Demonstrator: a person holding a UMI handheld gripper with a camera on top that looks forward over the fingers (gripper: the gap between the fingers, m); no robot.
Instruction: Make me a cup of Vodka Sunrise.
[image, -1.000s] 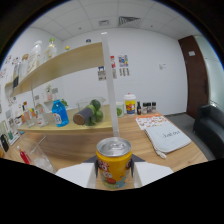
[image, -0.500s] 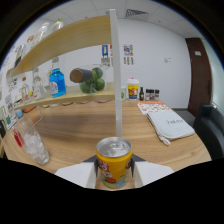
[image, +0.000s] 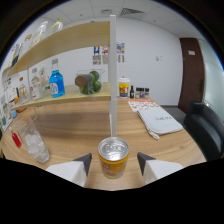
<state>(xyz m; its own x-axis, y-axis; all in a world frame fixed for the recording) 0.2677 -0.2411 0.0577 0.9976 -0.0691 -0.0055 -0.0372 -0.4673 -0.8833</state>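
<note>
- Tongs (image: 114, 163) clenched on can (image: 113, 157), held just above counter (image: 165, 150), between the fingers.
- Can upright, long axis vertical, unopened top facing up.
- View has swung since a second ago: ice glass (image: 34, 142) now closer, so likely carrying the can toward it.
- Beyond: blue bottle (image: 56, 84) on shelf.
</note>
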